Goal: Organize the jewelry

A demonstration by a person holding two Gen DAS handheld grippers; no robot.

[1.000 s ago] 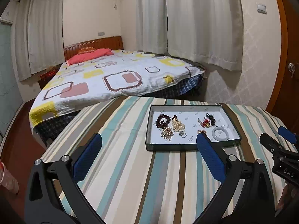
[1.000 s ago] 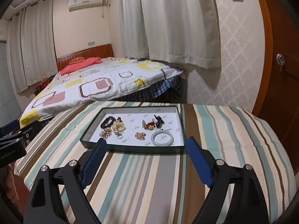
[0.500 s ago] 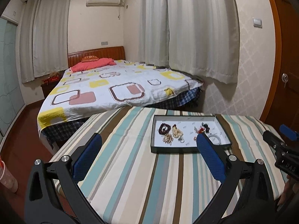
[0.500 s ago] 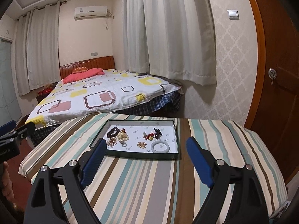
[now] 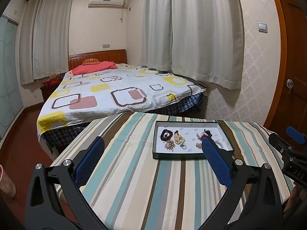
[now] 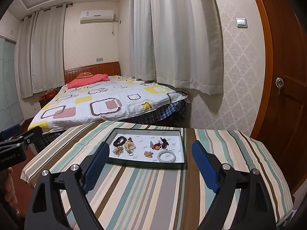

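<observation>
While a second ago nearer the tray point(image 6: 145, 165) — both claws, left claw point(image 5: 153, 150) and right claw point(image 6: 150, 157), wide, farther back.

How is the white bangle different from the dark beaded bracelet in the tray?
The white bangle is a smooth, pale, solid-looking ring; the dark beaded bracelet is made of small dark beads. The white bangle lies near the tray's front right corner, and the dark beaded bracelet lies at the back left. The white bangle lies apart from other pieces, while the dark beaded bracelet sits against a pale beaded cluster. Both lie flat inside the tray, untouched by either gripper.
</observation>
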